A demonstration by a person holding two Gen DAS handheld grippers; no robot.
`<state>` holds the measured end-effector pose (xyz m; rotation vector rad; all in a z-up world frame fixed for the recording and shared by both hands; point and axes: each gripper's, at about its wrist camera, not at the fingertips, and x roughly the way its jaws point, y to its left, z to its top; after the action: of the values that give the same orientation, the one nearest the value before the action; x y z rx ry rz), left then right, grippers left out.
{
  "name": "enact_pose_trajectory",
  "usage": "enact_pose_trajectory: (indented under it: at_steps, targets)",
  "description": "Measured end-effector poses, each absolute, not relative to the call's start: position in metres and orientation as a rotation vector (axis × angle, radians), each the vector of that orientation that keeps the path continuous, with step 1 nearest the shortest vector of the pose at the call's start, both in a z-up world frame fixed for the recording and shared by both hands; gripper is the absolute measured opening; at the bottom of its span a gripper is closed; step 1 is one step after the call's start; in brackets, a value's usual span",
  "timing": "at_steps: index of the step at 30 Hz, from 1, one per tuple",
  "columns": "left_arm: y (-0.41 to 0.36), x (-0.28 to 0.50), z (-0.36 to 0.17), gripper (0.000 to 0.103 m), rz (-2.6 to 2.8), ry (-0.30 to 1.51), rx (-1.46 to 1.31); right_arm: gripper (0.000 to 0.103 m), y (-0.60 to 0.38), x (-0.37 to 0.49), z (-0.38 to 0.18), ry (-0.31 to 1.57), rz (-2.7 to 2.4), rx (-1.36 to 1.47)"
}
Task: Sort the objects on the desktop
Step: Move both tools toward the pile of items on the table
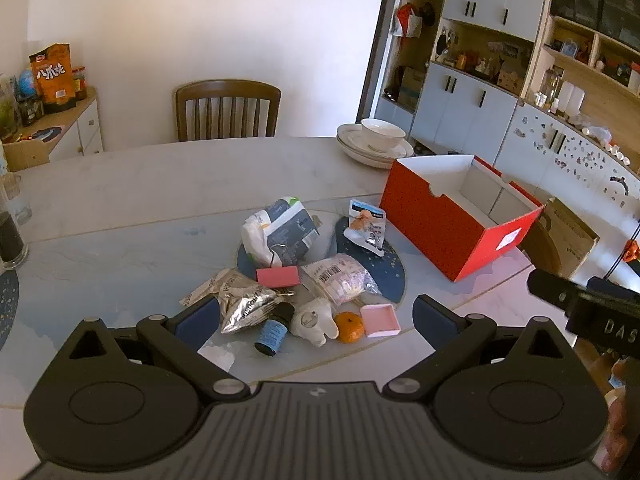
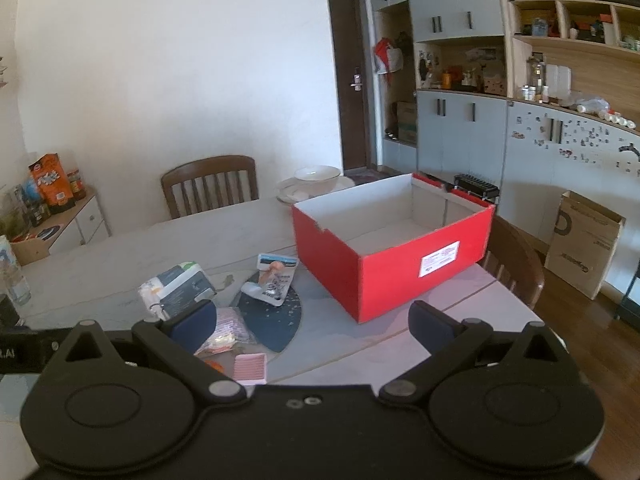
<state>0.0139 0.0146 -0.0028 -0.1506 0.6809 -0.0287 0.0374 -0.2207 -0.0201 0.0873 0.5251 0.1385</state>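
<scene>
A pile of small objects lies on the table: a silver foil packet [image 1: 244, 300], a blue dropper bottle [image 1: 274, 330], a white figurine [image 1: 314, 318], an orange tangerine [image 1: 349, 326], a pink open box [image 1: 380, 320], a red-pink block [image 1: 278, 276], a grey-white pack [image 1: 280, 232] and a snack bag [image 1: 340, 280]. My left gripper [image 1: 316, 320] is open above them, holding nothing. An open red box [image 2: 392, 248] stands at the right, empty. My right gripper [image 2: 312, 328] is open and empty, in front of the red box [image 1: 456, 216].
Stacked white bowls [image 1: 376, 140] sit at the table's far edge. A wooden chair [image 1: 228, 110] stands behind the table, another chair [image 2: 516, 264] at the right. A dark glass [image 1: 10, 236] stands at the left. Cabinets [image 2: 460, 128] line the right wall.
</scene>
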Motion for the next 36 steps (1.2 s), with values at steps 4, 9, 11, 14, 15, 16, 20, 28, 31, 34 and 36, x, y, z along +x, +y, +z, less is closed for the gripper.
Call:
enact_pose_trajectory:
  at_steps: [4,9,11,14,15,16,20,28,31,34,36]
  targets:
    - [0.022,0.022,-0.005,0.103,-0.038,0.69,-0.158,0.102,-0.213,0.042,-0.023,0.542,0.215,0.062]
    - [0.033,0.033,-0.015,0.103,-0.043,0.68,-0.134,0.102,-0.201,0.053,-0.031,0.545,0.274,0.009]
    - [0.036,0.036,-0.025,0.103,-0.046,0.68,-0.105,0.102,-0.196,0.059,-0.037,0.551,0.298,-0.017]
    - [0.039,0.038,-0.044,0.103,-0.039,0.688,-0.055,0.102,-0.189,0.071,-0.048,0.581,0.331,-0.036]
    - [0.04,0.039,-0.051,0.103,-0.041,0.695,-0.05,0.102,-0.187,0.076,-0.053,0.594,0.344,-0.037]
    - [0.042,0.04,-0.059,0.103,-0.04,0.707,-0.044,0.102,-0.185,0.078,-0.057,0.603,0.347,-0.041]
    - [0.048,0.043,-0.084,0.102,-0.043,0.743,-0.01,0.102,-0.178,0.093,-0.074,0.637,0.354,-0.073]
    - [0.062,0.054,-0.111,0.102,0.006,0.788,0.027,0.1,-0.16,0.121,-0.112,0.722,0.384,-0.126]
    - [0.066,0.058,-0.121,0.102,0.026,0.817,0.039,0.099,-0.155,0.128,-0.126,0.753,0.394,-0.143]
    - [0.069,0.061,-0.13,0.102,0.027,0.841,0.036,0.096,-0.151,0.134,-0.14,0.786,0.402,-0.178]
    - [0.069,0.062,-0.133,0.101,0.025,0.845,0.043,0.094,-0.15,0.137,-0.147,0.8,0.412,-0.192]
